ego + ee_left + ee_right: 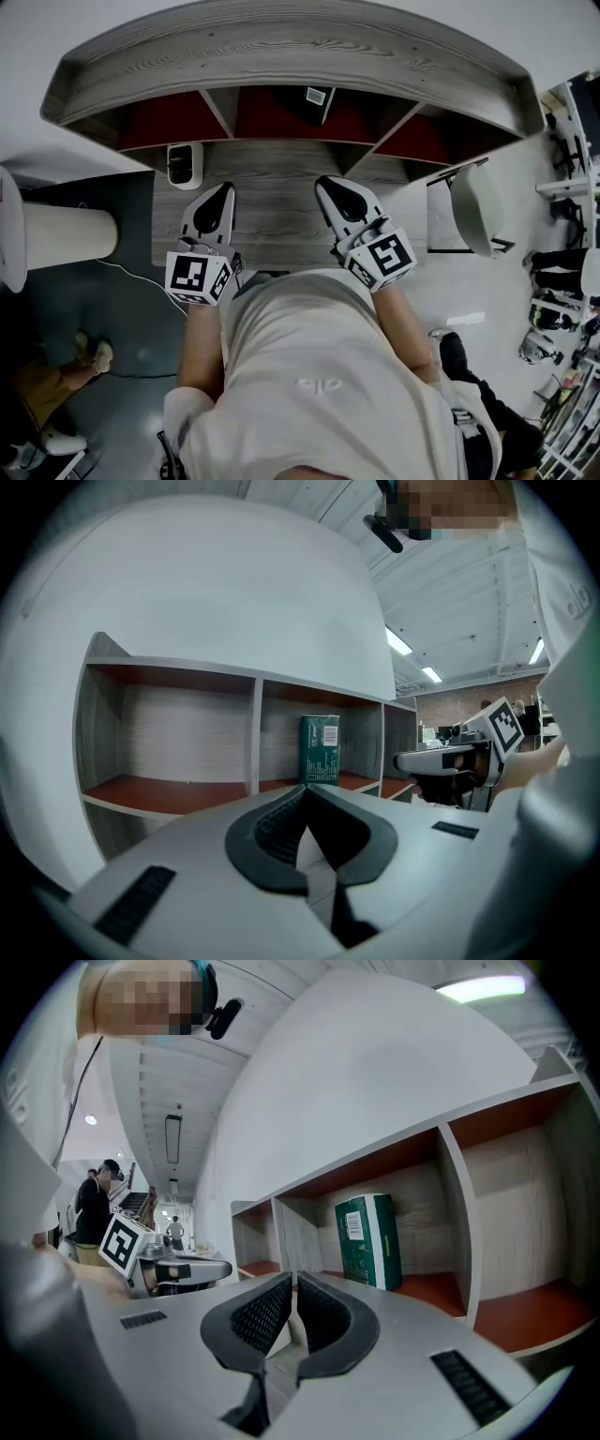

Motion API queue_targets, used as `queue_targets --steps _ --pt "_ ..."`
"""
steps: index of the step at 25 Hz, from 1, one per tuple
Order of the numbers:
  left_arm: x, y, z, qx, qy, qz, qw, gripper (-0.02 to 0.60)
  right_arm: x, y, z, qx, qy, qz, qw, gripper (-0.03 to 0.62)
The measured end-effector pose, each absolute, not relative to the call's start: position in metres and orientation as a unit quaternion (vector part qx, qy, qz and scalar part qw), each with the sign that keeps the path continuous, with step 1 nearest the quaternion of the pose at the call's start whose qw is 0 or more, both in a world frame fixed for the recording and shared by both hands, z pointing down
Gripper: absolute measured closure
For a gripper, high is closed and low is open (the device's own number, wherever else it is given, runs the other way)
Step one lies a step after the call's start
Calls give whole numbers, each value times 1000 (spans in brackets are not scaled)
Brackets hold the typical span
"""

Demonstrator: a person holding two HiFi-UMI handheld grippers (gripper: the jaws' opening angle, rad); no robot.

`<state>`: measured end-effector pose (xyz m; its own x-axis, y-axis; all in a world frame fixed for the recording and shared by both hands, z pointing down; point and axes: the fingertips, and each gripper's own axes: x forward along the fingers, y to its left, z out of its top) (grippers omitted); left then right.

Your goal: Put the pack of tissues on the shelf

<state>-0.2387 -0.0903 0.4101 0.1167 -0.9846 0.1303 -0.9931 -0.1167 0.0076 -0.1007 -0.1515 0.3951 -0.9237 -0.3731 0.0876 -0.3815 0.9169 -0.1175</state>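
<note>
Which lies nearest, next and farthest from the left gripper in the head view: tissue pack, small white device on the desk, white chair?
1. Small white device, on the desk just left of the left gripper.
2. Tissue pack, middle shelf compartment.
3. White chair, far right.

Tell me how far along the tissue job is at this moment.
Done, by the look of it: the pack of tissues stands upright in the middle compartment of the shelf. In hand: nothing. The left gripper and right gripper are both shut and empty, short of the shelf and clear of the pack. Left: nothing that these views show.
</note>
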Motion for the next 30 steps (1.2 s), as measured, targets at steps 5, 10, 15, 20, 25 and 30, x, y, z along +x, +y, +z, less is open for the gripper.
queue_targets --steps 5,10,15,20,25,30 --pt "-244 -90 411 744 -666 40 52 566 -101 -152 392 199 -978 59 30 556" --pt "-246 -90 411 747 -661 42 49 566 -101 -152 390 202 -976 73 22 556" --pt "-246 -92 413 748 -660 37 53 566 -100 -151 393 205 -976 71 28 556" --pt "-244 -94 413 750 -658 31 56 566 -100 -151 393 208 -975 70 30 556" --pt "-241 -93 416 754 -653 34 60 566 -99 -151 395 212 -974 70 34 556" --pt "-239 -92 420 757 -650 29 65 566 -96 -152 395 213 -974 74 30 556"
